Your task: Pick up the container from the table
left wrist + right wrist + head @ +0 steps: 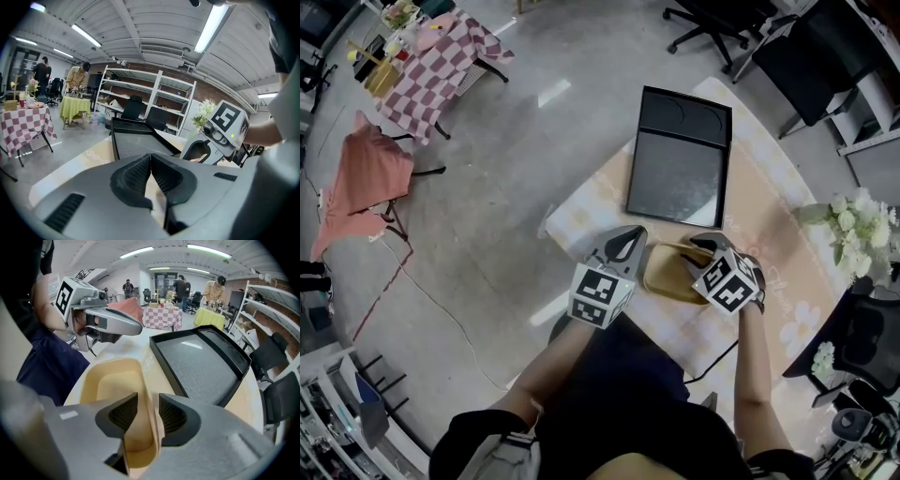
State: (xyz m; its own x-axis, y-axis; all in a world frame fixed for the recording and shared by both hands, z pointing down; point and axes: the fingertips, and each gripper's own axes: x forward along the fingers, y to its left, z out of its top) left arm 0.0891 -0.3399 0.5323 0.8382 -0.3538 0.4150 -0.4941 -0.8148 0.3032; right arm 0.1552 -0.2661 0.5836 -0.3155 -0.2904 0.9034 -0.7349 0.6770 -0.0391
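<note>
A tan, shallow container (667, 274) lies on the table just in front of me, near a black tray (677, 159). My right gripper (703, 247) points steeply down over the container's right side. In the right gripper view its jaws (148, 400) stand wide and straddle the container's side wall (146, 394), with a gap showing at the left pad. My left gripper (627, 236) hovers by the container's left end. In the left gripper view its fingertips (151, 157) meet with nothing between them.
The black tray (201, 359) sits directly beyond the container on the cloth-covered table (773, 220). White flowers (861, 225) stand at the table's right edge. A checkered table (431, 66), a chair draped in pink (366, 178) and office chairs (712, 28) stand on the floor around.
</note>
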